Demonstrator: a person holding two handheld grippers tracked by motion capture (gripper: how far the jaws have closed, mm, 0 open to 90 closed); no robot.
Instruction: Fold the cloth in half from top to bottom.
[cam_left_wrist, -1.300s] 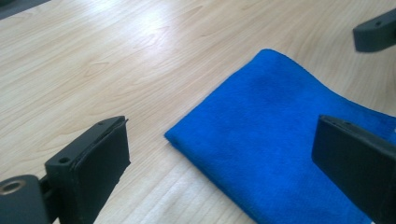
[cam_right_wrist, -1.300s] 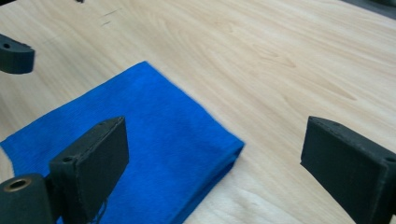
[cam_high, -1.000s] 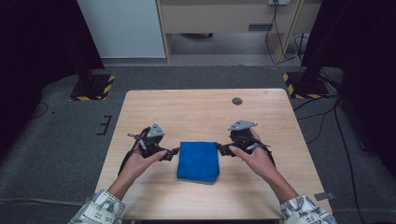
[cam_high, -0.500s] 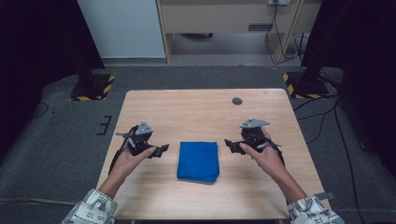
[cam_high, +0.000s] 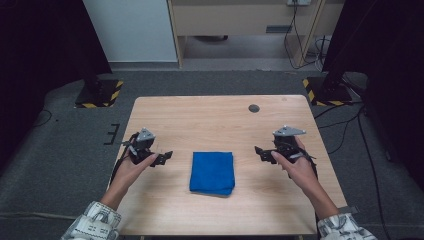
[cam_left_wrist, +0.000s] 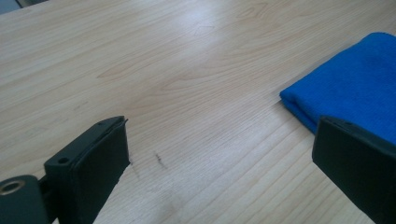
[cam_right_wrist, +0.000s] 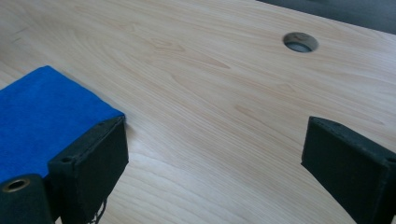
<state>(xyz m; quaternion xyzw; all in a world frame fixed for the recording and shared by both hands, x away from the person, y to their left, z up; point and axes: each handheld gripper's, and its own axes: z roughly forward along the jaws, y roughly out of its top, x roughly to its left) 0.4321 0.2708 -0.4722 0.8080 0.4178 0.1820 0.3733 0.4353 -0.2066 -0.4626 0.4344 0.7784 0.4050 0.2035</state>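
Note:
A folded blue cloth (cam_high: 212, 172) lies flat near the middle of the wooden table (cam_high: 215, 120). My left gripper (cam_high: 164, 157) is held to the cloth's left, open, jaws empty and aimed at it. In the left gripper view (cam_left_wrist: 219, 154) the cloth (cam_left_wrist: 348, 91) lies ahead at the right, apart from the jaws. My right gripper (cam_high: 261, 153) is held to the cloth's right, also open and empty. The right gripper view (cam_right_wrist: 212, 156) has the cloth (cam_right_wrist: 42, 112) at the left, behind the left jaw.
A round cable hole (cam_high: 254, 108) sits in the table near its far right edge, also seen as the hole (cam_right_wrist: 300, 41) in the right gripper view. Dark stands with yellow-black bases (cam_high: 100, 92) flank the table on the floor. Bare wood surrounds the cloth.
Both grippers have drawn outward from the cloth's sides, left to the left and right to the right. The cloth lies let go and still.

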